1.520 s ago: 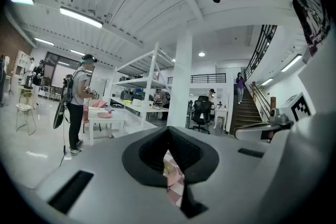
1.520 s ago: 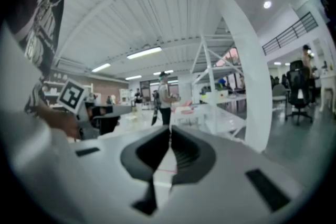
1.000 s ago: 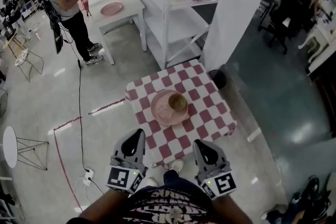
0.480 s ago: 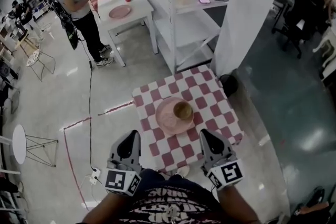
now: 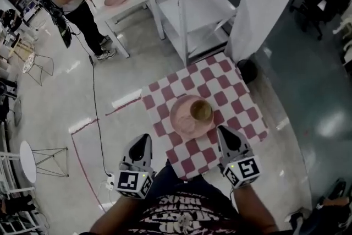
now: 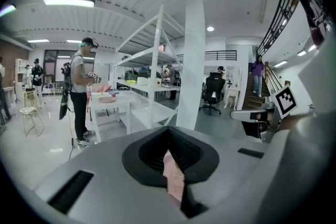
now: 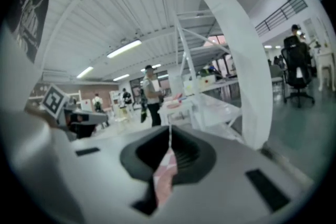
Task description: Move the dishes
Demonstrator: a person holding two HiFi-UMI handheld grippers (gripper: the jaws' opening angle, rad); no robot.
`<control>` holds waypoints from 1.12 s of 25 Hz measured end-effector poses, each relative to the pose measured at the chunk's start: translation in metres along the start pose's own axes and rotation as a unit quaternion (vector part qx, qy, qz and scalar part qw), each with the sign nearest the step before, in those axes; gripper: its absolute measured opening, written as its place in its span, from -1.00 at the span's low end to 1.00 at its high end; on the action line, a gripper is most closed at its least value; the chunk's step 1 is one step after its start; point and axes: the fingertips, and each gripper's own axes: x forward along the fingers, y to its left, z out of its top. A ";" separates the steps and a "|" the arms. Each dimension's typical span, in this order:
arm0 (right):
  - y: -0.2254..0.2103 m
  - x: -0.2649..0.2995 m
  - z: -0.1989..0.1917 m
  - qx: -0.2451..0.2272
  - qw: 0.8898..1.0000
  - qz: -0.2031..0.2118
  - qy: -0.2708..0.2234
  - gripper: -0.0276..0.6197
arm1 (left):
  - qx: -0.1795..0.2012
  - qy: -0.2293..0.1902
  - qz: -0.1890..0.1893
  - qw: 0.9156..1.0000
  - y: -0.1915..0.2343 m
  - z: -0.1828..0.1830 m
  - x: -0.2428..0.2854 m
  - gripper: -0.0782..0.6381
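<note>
A pink plate [image 5: 183,121], with a tan bowl [image 5: 201,110] nested on it, sits in the middle of a red-checked surface [image 5: 220,77]. At the surface's near edge hover the left tool [image 5: 144,138] and right tool [image 5: 224,131], both closed and empty, seemingly poised to reach for the dishes.

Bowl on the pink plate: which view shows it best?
Head view: the bowl sits whole and unobstructed on the plate on the checkered table. Both gripper views show only a pink sliver past their shut jaws, no bowl.
</note>
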 end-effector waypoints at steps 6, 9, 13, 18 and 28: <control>-0.023 0.037 -0.033 0.022 0.997 -0.060 0.047 -0.81 | -0.010 0.072 -0.068 0.995 0.018 -0.048 0.079 -0.70; -0.038 0.053 -0.056 0.044 0.993 -0.089 0.066 -0.80 | -0.014 0.117 -0.099 0.988 0.023 -0.085 0.114 -0.70; -0.053 0.080 -0.096 0.058 0.987 -0.108 0.102 -0.80 | -0.023 0.165 -0.129 0.978 0.029 -0.129 0.144 -0.70; -0.076 0.102 -0.150 0.093 0.976 -0.131 0.147 -0.80 | -0.041 0.220 -0.159 0.962 0.026 -0.178 0.158 -0.70; -0.114 0.118 -0.262 0.165 0.930 -0.187 0.270 -0.44 | -0.052 0.267 -0.175 0.946 0.030 -0.224 0.169 -0.70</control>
